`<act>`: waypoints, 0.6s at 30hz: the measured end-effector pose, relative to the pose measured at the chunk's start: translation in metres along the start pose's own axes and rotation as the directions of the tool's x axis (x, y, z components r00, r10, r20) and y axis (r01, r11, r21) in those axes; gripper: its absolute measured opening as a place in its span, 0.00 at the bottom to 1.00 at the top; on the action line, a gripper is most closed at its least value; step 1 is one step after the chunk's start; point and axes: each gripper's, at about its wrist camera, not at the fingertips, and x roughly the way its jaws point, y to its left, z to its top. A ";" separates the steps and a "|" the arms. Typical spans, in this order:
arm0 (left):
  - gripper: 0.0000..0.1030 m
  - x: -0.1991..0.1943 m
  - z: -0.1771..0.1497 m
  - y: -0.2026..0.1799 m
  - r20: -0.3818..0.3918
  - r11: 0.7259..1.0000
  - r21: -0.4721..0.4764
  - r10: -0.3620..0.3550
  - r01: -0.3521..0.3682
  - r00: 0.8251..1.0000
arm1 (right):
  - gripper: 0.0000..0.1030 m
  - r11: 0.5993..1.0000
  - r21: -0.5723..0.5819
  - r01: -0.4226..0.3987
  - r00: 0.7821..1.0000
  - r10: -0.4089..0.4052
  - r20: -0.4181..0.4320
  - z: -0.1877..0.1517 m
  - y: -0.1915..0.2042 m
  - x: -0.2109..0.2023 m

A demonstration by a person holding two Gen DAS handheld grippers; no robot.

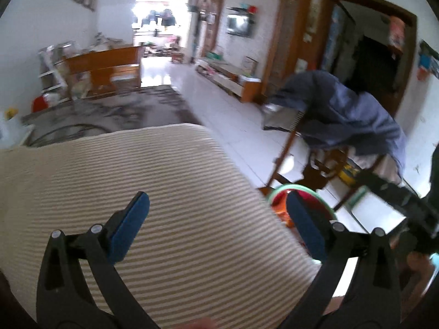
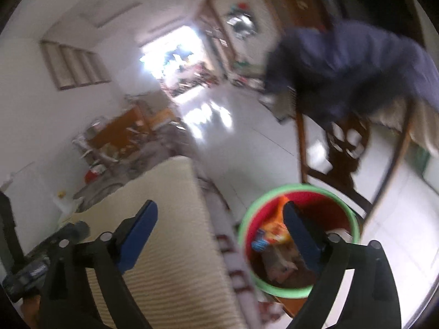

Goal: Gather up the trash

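Both views are blurred. The left tool (image 1: 216,208) has its jaws wide apart with nothing between them, above the striped beige cushion (image 1: 153,181). The right tool (image 2: 219,219) is likewise spread and empty, hanging over the near rim of the green-rimmed red bin (image 2: 297,242), which stands on the white tiled floor (image 2: 247,148) just right of the cushion. An orange wrapper (image 2: 277,229) and other scraps lie inside the bin. No loose trash shows on the cushion or floor in either view, so the collecting looks well along or finished. Risks, as judged: the right tool's far finger overlaps the bin mouth, so a careless sideways sweep could clip the rim and tip the bin, spilling its contents. The chair (image 2: 343,148) draped with dark blue cloth (image 2: 356,63) stands close behind the bin and could snag a tool swung right. The blur could also hide a small scrap.
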 end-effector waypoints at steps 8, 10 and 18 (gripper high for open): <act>0.95 -0.045 -0.017 0.094 0.119 0.981 -0.139 0.150 -0.133 0.982 | 0.93 0.997 -0.067 0.025 0.986 -0.013 0.167 -0.017 0.096 0.019; 0.95 -0.050 -0.019 0.108 0.149 0.972 -0.180 0.181 -0.153 0.972 | 0.93 0.997 -0.080 0.013 0.974 0.006 0.227 -0.037 0.109 0.025; 0.95 -0.070 -0.018 0.117 0.252 0.959 -0.218 0.232 -0.179 0.940 | 0.93 0.963 -0.259 0.071 0.983 -0.024 0.180 -0.066 0.133 0.048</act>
